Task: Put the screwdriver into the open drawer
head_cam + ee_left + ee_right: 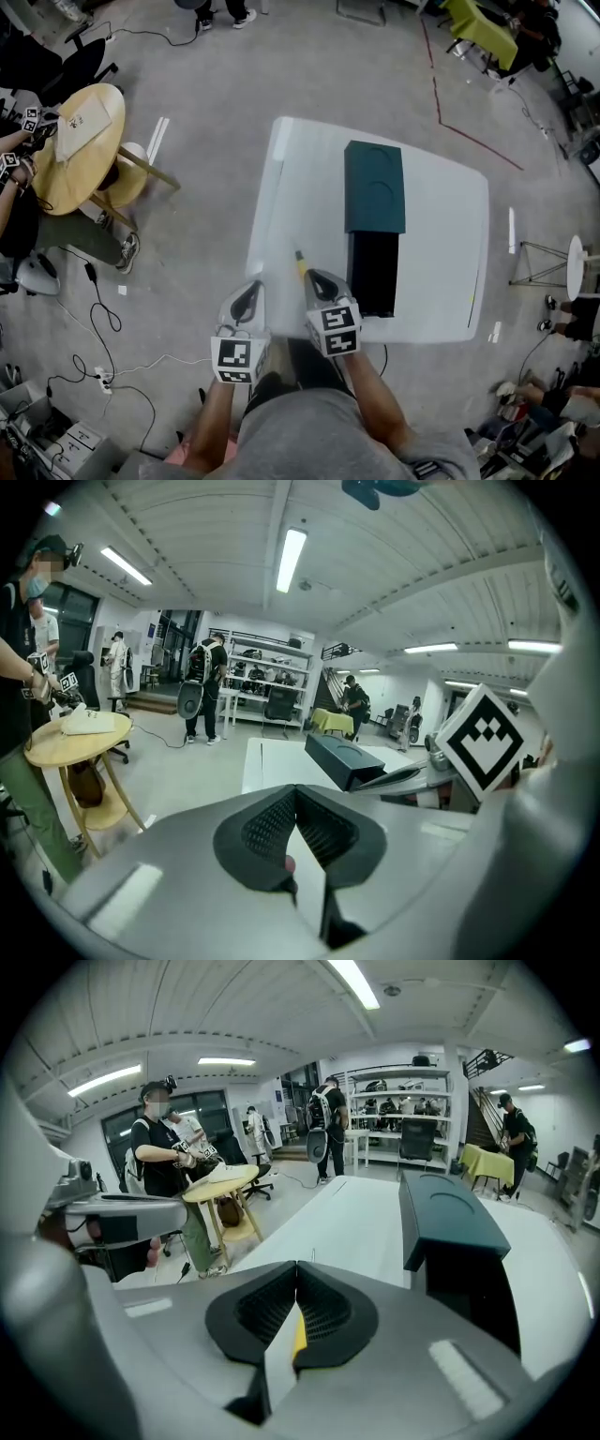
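A dark teal cabinet [375, 186] lies on the white table [441, 244], its black drawer [373, 272] pulled open toward me. My right gripper [317, 278] hovers over the table's near edge, just left of the drawer, shut on the screwdriver [301, 263], whose yellow handle pokes out past the fingertips. In the right gripper view the yellow handle [298, 1333] is pinched between the closed pads, with the cabinet [448, 1218] and drawer [469, 1297] ahead to the right. My left gripper [248, 292] is at the table's near left corner, shut and holding nothing [295, 791].
A round wooden table [80, 150] with a white cloth stands off to the left, a person beside it at the picture's edge. Cables [103, 319] trail over the floor at lower left. A small white stand [574, 267] is at the right. People and shelving fill the far room.
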{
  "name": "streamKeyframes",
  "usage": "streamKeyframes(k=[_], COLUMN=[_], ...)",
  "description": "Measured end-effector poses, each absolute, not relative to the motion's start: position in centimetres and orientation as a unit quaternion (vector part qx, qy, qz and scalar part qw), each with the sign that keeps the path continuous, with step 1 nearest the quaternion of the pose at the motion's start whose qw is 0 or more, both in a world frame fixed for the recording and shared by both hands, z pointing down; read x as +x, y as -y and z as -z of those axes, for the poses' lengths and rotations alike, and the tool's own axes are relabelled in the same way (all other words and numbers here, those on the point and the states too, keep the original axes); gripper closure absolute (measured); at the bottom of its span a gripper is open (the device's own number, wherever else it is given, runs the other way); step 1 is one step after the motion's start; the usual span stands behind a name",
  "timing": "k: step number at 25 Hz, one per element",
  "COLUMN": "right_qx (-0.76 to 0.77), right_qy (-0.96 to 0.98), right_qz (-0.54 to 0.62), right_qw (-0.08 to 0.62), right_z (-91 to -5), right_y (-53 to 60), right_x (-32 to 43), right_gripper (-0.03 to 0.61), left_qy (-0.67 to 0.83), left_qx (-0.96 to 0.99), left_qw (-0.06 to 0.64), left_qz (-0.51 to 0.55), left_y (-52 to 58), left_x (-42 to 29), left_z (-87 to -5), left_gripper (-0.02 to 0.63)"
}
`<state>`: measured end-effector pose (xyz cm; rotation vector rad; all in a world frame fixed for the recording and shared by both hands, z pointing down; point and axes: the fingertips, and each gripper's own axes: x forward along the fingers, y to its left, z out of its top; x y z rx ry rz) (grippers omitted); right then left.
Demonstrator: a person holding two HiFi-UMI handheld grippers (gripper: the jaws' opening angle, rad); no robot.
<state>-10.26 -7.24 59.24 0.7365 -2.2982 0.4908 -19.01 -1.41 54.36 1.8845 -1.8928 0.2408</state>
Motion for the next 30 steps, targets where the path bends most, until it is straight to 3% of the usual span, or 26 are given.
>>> streamKeyframes(k=[12, 23, 30], right_qx=[0.256, 0.249, 0.258], right_qy=[0.834, 0.814, 0.805], right_qz=[-0.258, -0.269, -0.267], right_qw=[0.416, 0.451, 0.463], right_z=[-65.2, -67.8, -68.3], right_y=[7.9, 7.9, 8.0], right_x=[-11.6, -11.5, -11.0], right_gripper=[0.416, 0.418, 0.489], left_qy=[0.689, 0.688, 0.691], left_qx=[0.667, 0.662, 0.659], left_qw=[0.266, 0.277, 0.278], left_qz=[-0.099, -0.107, -0.106], left_y=[2.4, 2.4, 2.2], left_x=[-19.2, -19.3, -19.6], left_z=[-57.3, -58.5, -58.6], left_gripper=[0.601, 0.601, 0.601])
